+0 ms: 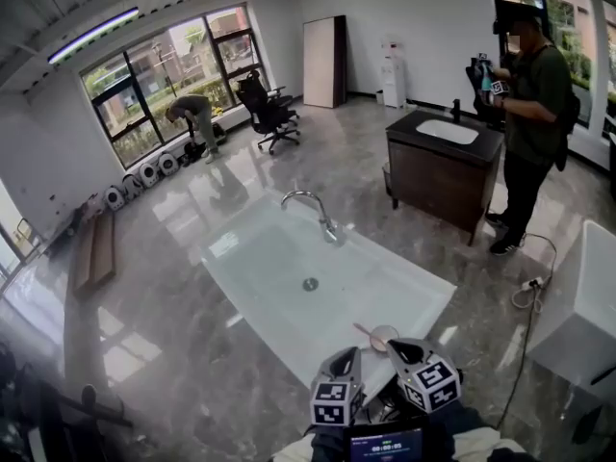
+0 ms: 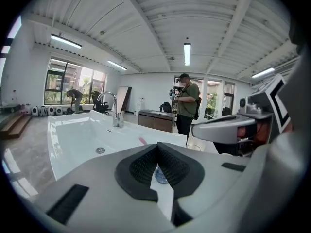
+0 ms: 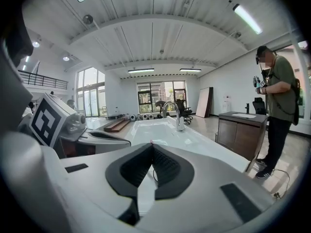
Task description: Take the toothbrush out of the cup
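A clear cup (image 1: 384, 337) stands at the near corner of the long white basin counter (image 1: 289, 258), with a pink-tipped toothbrush (image 1: 367, 332) leaning out of it to the left. Both grippers hover side by side just short of the cup. My left gripper (image 1: 347, 354) is shut and empty; in the left gripper view the cup (image 2: 160, 175) shows through the gap below the meeting pads, and the brush tip (image 2: 142, 141) pokes up beyond them. My right gripper (image 1: 397, 346) is also shut with nothing in it, its pads (image 3: 163, 166) closed in front of the basin.
A curved faucet (image 1: 322, 215) and a drain (image 1: 310, 284) sit in the basin. A dark wooden vanity (image 1: 443, 166) stands behind, a person (image 1: 529, 114) beside it. A white unit (image 1: 587, 296) and a floor cable (image 1: 529, 296) lie at right. An office chair (image 1: 268, 114) stands far back.
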Motion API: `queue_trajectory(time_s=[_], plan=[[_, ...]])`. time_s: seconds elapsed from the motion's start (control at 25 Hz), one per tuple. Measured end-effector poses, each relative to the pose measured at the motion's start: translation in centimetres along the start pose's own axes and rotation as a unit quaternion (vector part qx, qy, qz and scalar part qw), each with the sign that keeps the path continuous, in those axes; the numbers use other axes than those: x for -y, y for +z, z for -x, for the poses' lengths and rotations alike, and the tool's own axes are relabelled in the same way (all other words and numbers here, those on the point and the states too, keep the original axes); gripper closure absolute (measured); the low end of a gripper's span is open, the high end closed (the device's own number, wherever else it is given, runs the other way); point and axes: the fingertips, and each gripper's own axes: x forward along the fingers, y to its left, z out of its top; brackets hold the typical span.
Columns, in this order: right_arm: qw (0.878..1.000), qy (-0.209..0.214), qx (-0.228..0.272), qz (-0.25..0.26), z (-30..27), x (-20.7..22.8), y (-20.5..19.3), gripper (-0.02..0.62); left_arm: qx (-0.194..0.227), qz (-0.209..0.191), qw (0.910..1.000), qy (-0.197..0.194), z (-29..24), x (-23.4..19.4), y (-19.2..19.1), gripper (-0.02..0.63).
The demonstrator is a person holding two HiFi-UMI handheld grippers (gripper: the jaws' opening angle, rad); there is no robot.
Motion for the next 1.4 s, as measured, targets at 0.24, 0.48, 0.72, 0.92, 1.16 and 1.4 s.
queue_trajectory(time_s=[0.24, 0.48, 0.72, 0.92, 1.16, 1.4], plan=[[1.0, 0.006, -0.013, 0.001, -2.2, -0.1, -0.1, 0.589, -0.004, 0.002, 1.0, -0.005, -1.1, -1.2, 0.3, 0.606], [0.996, 0.009, -0.064, 0.054, -4.2, 0.5, -1.8, 0.481, -0.006, 0.014, 0.9999, 0.005, -1.2, -1.8, 0.2, 0.606], [0.985, 0.026, -0.145, 0.086, -8.2, 0.4, -3.6, 0.385, -0.002, 0.033, 0.9994, 0.012, 0.6, -2.8, 0.5, 0.606], [0.982, 0.032, -0.158, 0.094, -9.9, 0.7, -3.6, 0.385, -0.012, 0.03, 0.9987, 0.04, 1.6, -5.2, -0.7, 0.606], [0.98, 0.045, -0.163, 0.105, -10.4, -0.1, -3.9, 0.427, -0.015, 0.033, 0.9981, 0.05, 1.8, -6.0, -0.8, 0.606], [0.979, 0.036, -0.158, 0.121, -10.4, 0.6, -3.7, 0.56, -0.013, 0.03, 0.9984, 0.046, 1.3, -5.9, -0.6, 0.606]])
